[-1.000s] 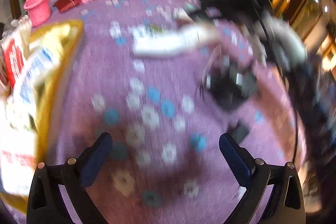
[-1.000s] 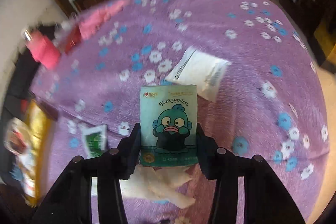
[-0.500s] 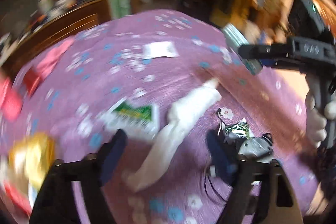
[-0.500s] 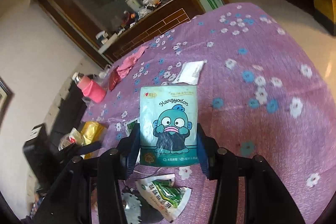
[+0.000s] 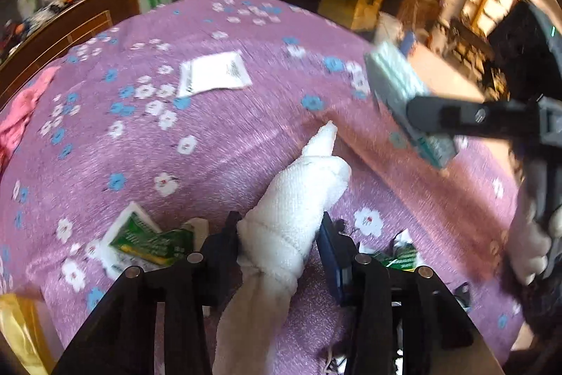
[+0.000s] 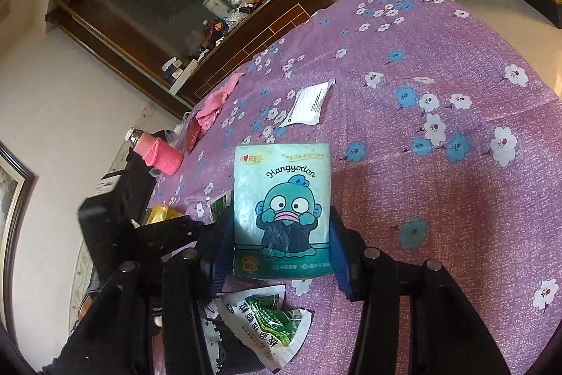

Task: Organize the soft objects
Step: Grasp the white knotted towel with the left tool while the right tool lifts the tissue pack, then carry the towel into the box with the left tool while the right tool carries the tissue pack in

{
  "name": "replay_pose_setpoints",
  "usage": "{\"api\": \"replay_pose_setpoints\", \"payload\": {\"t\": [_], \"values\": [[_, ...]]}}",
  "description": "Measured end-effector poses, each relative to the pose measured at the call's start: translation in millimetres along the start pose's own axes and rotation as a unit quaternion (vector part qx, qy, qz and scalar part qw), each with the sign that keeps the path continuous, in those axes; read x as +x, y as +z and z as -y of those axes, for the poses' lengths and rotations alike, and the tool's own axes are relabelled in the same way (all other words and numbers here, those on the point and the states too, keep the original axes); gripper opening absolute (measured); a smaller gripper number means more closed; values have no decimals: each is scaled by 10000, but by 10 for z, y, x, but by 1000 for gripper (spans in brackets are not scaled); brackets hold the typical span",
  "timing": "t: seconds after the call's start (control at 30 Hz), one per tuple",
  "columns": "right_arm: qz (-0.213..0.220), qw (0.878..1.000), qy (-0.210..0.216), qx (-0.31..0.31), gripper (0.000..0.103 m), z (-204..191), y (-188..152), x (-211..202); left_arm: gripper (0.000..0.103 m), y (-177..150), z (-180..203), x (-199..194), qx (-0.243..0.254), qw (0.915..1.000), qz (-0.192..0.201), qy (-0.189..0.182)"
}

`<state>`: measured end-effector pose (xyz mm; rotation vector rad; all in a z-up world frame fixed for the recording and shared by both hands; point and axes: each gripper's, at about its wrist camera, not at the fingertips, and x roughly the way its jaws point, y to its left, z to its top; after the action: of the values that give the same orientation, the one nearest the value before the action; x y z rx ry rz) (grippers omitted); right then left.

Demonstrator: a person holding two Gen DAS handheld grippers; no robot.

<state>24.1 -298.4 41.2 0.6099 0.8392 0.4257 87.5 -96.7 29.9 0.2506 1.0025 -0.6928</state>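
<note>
Left tongs (image 5: 281,234): my jaws closing around the white towel (image 5: 295,209).
Right tongs (image 6: 281,234): clenched on the tissue pack (image 6: 282,209).
Risk: the limp towel may slip out.

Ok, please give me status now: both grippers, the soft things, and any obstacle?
Left gripper closing around white towel. Right gripper shut on tissue pack, held above the cloth. Green sachets lie beside the towel, not blocking.

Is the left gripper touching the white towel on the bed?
Touching. In the left wrist view the white towel lies between the closing jaws of the left gripper, and the left finger pad presses into its side.
</note>
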Motion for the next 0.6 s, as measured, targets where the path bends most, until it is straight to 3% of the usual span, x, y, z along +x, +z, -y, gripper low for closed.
{"api": "replay_pose_setpoints", "payload": {"t": [0.27, 0.43, 0.6], "values": [[131, 9999, 3, 7, 48, 13, -20, -22, 44, -204, -105, -730, -539, 9954, 794, 58], [177, 9997, -118, -85, 48, -44, -55, -10, 44, -500, 9, -1200, -655, 9903, 1197, 266], [204, 9997, -87, 68, 48, -95, -88, -70, 44, -823, 77, -1558, -891, 9852, 1457, 128]]}}
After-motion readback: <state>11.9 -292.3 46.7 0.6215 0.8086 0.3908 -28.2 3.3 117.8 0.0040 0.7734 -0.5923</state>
